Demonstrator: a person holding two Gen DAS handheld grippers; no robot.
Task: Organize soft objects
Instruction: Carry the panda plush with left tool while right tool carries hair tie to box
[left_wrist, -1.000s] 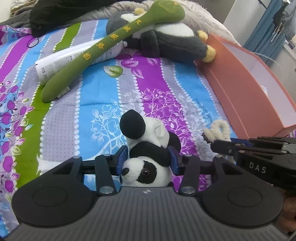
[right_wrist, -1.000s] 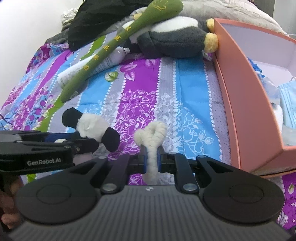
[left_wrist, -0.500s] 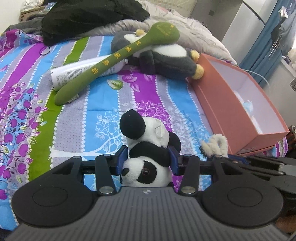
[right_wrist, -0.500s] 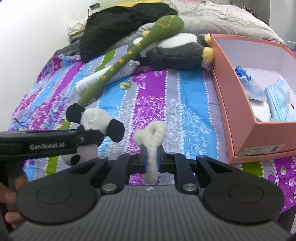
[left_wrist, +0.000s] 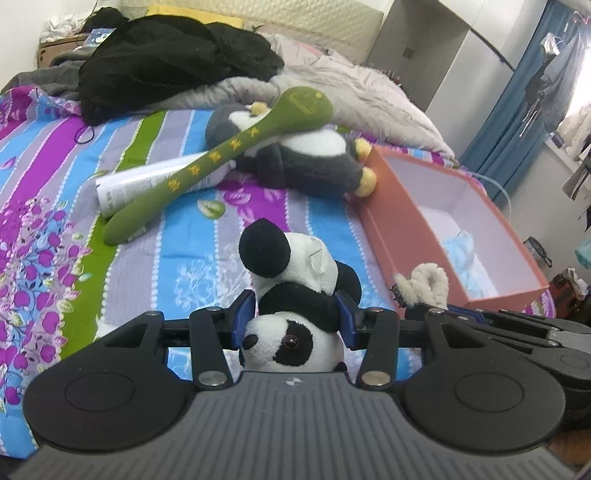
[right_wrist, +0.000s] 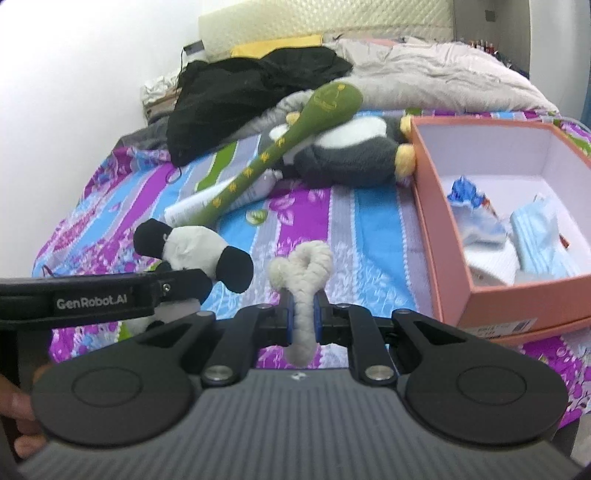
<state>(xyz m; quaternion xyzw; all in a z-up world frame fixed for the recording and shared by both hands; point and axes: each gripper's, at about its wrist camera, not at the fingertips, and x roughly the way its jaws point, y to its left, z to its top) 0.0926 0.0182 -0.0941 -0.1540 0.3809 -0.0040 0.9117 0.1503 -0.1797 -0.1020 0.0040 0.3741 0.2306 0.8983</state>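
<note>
Clamped between the blue-padded fingers (left_wrist: 244, 321) of the left gripper (left_wrist: 295, 320): one small black-and-white plush panda (left_wrist: 295, 295), head nearest the camera and turned upside down, black waist pinched by the pads, one round black paw sticking up, well clear of the bed and left of the orange cardboard box (left_wrist: 399, 236). Pinched tight in the narrow fingers (right_wrist: 317, 314) of the right gripper (right_wrist: 303, 317): one cream-white knotted rope toy (right_wrist: 303, 273), looped at the top, thick twisted strands, frayed end hanging below the pads, also held above the bed, just left of the box's near corner. Beyond both, on the striped floral bedsheet (left_wrist: 184, 266) left of the box: one long green plush club with yellow characters (left_wrist: 221, 158), lying slantwise over one white tube (left_wrist: 136, 184) and one large grey-and-white plush penguin with yellow feet (left_wrist: 314, 162), feet touching the box's far corner. Inside the box: blue face masks (right_wrist: 543, 236) and crumpled blue-white wrapping (right_wrist: 469, 206). Farther back than the box: one heap of black clothing (left_wrist: 173, 66) and a grey quilt (left_wrist: 362, 96).
</note>
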